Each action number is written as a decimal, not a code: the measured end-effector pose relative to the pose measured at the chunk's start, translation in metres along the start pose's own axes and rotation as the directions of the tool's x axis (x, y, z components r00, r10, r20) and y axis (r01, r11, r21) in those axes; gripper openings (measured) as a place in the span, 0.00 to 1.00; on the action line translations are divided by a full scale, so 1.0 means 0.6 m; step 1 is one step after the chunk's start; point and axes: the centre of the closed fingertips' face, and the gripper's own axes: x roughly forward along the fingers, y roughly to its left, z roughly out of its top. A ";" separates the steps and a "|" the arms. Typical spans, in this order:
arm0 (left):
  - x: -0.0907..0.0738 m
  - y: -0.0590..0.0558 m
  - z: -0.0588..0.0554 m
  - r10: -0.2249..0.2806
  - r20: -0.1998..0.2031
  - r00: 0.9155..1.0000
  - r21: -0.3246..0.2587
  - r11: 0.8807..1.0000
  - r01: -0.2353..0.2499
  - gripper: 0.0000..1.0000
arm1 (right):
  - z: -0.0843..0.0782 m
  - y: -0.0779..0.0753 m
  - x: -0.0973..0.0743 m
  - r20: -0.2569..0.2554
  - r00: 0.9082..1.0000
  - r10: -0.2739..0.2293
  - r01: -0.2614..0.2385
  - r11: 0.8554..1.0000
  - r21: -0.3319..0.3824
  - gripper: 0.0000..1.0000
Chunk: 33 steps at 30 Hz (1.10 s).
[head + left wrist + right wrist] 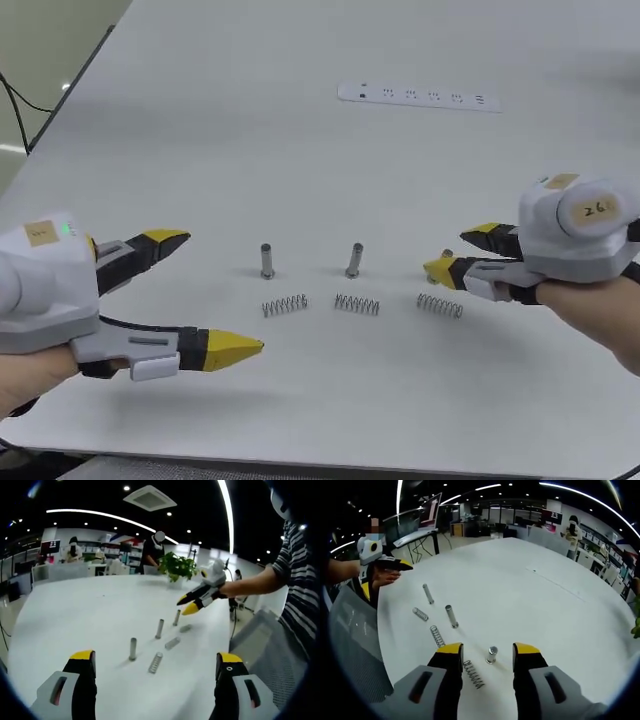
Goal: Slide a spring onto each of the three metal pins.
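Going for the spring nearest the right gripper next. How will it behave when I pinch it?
The spring lies on its side on the smooth table, so a nudge would probably roll it. Its thin, open coils suggest it is light and may squash or bow under a hard pinch.

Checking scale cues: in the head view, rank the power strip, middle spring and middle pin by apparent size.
Largest: power strip.
Then middle spring.
Then middle pin.
Spring and pin look nearly alike, so their order is unsure.

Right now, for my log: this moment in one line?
pins: three upright, bare | springs: three lying loose | left gripper: open | right gripper: open, by third pin
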 end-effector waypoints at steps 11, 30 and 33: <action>-0.001 -0.001 -0.002 0.000 -0.002 1.000 -0.005 1.000 0.000 0.97 | -0.006 0.004 -0.006 -0.014 1.000 0.012 -0.012 0.999 -0.038 0.41; -0.001 0.000 -0.006 0.006 0.000 1.000 -0.012 1.000 -0.006 0.98 | -0.044 0.031 -0.022 -0.114 0.990 0.088 -0.110 0.972 -0.205 0.41; -0.002 -0.002 -0.006 0.006 0.000 1.000 -0.012 1.000 -0.006 0.98 | -0.050 0.030 -0.021 -0.125 0.988 0.093 -0.119 0.968 -0.219 0.41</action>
